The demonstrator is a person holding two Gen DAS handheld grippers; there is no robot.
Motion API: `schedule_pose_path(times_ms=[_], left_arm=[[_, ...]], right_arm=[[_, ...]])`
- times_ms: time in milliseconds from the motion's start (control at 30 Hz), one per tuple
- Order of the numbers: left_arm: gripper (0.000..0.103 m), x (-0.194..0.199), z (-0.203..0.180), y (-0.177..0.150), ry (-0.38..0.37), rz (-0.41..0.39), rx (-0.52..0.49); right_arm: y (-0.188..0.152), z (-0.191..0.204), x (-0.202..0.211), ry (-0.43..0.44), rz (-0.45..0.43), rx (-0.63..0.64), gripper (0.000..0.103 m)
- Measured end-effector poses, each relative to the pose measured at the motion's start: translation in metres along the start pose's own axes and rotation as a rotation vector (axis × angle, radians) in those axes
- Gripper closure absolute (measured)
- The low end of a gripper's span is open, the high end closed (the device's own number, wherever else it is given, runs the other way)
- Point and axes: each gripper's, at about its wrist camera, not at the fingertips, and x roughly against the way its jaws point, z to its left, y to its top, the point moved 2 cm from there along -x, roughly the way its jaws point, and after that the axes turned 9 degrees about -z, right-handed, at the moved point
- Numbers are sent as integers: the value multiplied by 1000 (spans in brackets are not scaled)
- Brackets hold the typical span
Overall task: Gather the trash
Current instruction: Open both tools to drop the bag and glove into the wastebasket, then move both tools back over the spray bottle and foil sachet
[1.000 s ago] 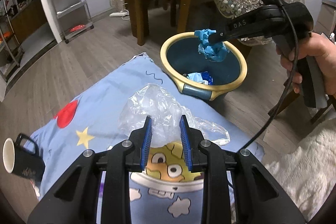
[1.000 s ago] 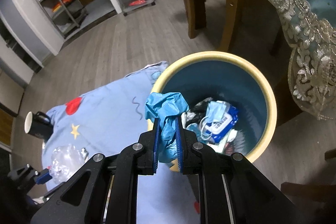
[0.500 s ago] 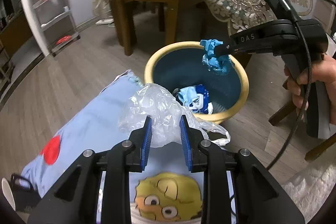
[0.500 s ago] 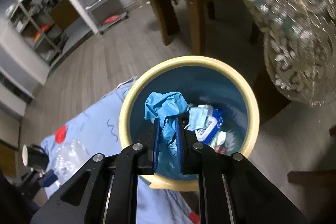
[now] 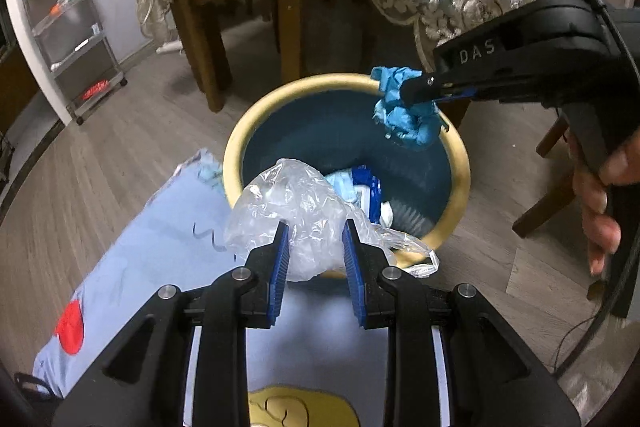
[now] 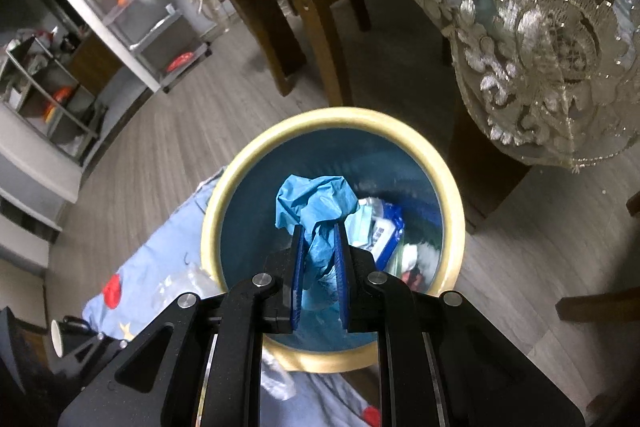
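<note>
Both tools have travelled toward the bin since the earlier frames: the right tool [image 6: 318, 267], which held its load at the near rim, now hangs over the open mouth, and the left tool [image 5: 314, 259] has carried its load from above the blanket to the bin's near edge.

The right tool is clamped narrowly on a crumpled blue glove [image 6: 316, 211], thin and rubbery, bunched just ahead of its tips and directly above the waste bin [image 6: 248, 167]. The left tool is closed on a clear plastic bag [image 5: 296, 203], glossy and wrinkled, which billows ahead of the tips; a loose tail [image 5: 416, 251] trails off to the tool's right, over the rim.

The bin is round, dark blue inside with a thick cream rim, and already holds a wipes packet [image 6: 384, 227] and other scraps. Below the left tool lies a soft printed blanket [image 5: 160, 247] on a wooden floor.

Risks, judged from here: the bag sits only at the near rim, so an early release could leave it draped on the rim or sliding onto the blanket. Being so light, it may also cling to the ribbed blue pads [image 5: 280, 267]. The two tools stand near each other over a narrow mouth and could knock together.
</note>
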Motion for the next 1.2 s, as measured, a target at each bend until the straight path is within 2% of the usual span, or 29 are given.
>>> schedule_pose_path(times_ms=[100, 133, 167, 200, 233, 267, 367, 500, 633, 733, 833, 867, 1000, 1200], left_arm=[[72, 10, 0, 13, 8, -75, 11], [59, 11, 0, 15, 11, -87, 20], [42, 12, 0, 16, 9, -91, 31], [36, 13, 1, 15, 14, -90, 36], [35, 14, 0, 14, 30, -88, 26], [34, 15, 0, 12, 37, -85, 15], [30, 18, 1, 4, 59, -69, 1], [27, 35, 12, -8, 79, -71, 25], [25, 61, 29, -21, 107, -77, 52], [24, 85, 42, -34, 148, -77, 66], [19, 108, 57, -49, 184, -71, 93], [18, 116, 63, -55, 204, -66, 99], [14, 143, 83, -77, 272, -37, 107], [7, 187, 104, -111, 339, -4, 144]], right_arm=[[7, -1, 9, -2, -59, -8, 87], [9, -2, 12, -1, -74, -12, 86], [10, -1, 14, -6, -87, -11, 81], [11, -1, 15, -12, -92, -9, 76], [9, -1, 16, -17, -96, -5, 67], [9, 0, 16, -19, -94, -1, 63], [8, 0, 14, -10, -83, -5, 56], [7, 6, 10, 2, -68, 5, 54], [6, 13, 9, 11, -64, 23, 42], [7, 20, 11, 23, -71, 34, 40], [7, 32, 11, 41, -70, 66, 21], [7, 35, 12, 46, -72, 76, 18], [6, 55, 18, 83, -98, 136, 11], [-7, 96, 25, 138, -103, 270, 8]])
